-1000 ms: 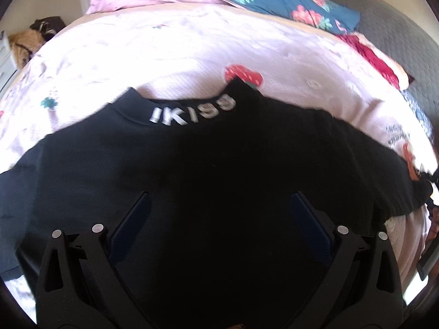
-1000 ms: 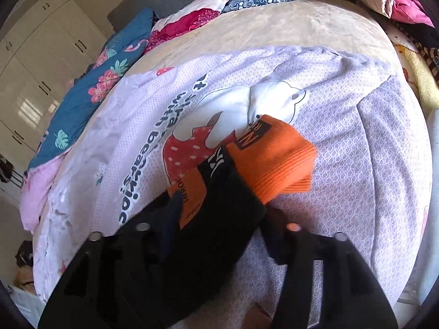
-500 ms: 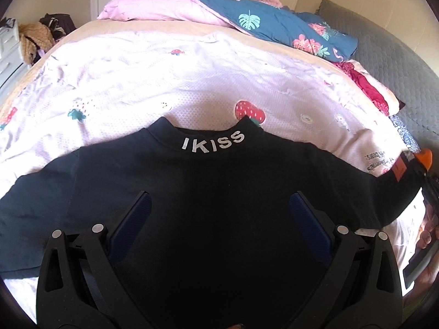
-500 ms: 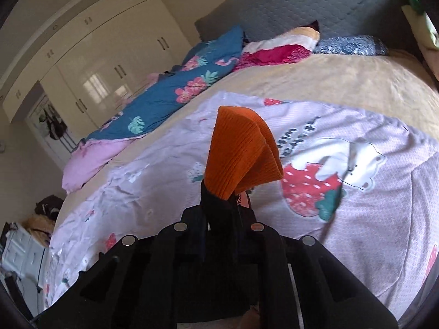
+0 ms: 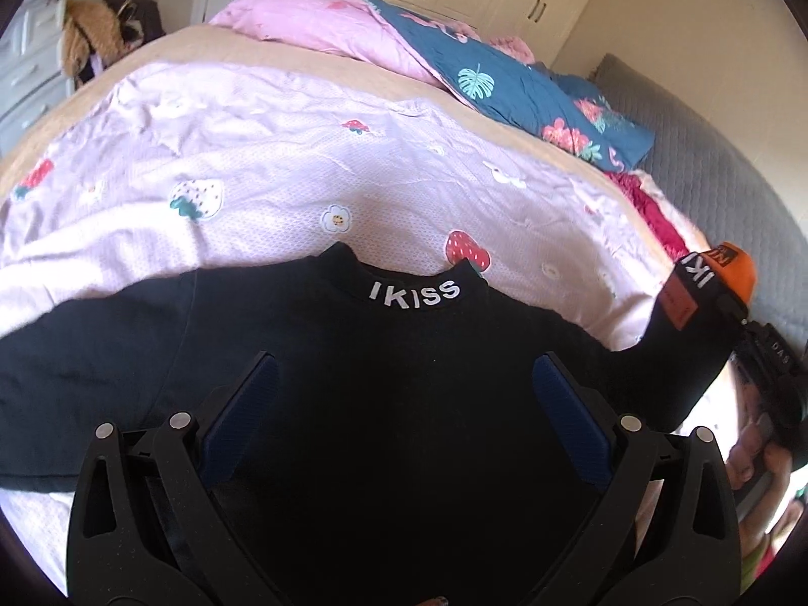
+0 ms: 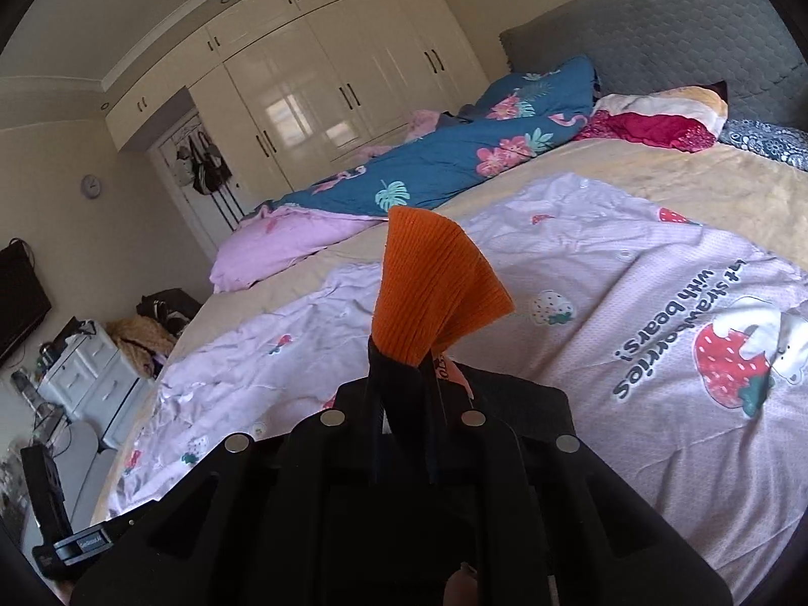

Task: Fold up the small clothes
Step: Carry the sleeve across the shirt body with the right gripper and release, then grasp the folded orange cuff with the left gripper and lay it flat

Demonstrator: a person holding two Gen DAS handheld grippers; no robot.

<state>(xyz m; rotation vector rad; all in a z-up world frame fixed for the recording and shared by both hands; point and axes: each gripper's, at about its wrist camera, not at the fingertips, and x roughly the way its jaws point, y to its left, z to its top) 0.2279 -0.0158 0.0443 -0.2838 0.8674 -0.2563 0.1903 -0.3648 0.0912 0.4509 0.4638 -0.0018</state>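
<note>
A small black shirt (image 5: 353, 353) with white "IKISS" lettering on the collar lies spread on a lilac strawberry-print blanket (image 5: 262, 171). My left gripper (image 5: 404, 394) is open above the shirt's body, its blue pads apart and empty. My right gripper (image 6: 404, 399) is shut on the shirt's right sleeve; the orange cuff (image 6: 434, 293) sticks up from the jaws. In the left wrist view that sleeve (image 5: 692, 313) is lifted off the bed at the far right, held by the right gripper (image 5: 757, 348).
A blue floral quilt (image 5: 515, 86) and pink bedding (image 5: 323, 25) lie at the bed's far side. A red pillow (image 6: 651, 126) rests by the grey headboard (image 6: 656, 25). White wardrobes (image 6: 303, 91) and a white drawer unit (image 6: 86, 379) stand beyond the bed.
My right gripper closed on the orange-cuffed sleeve and lifted it off the blanket. My left gripper rose and tilted up over the shirt, staying open.
</note>
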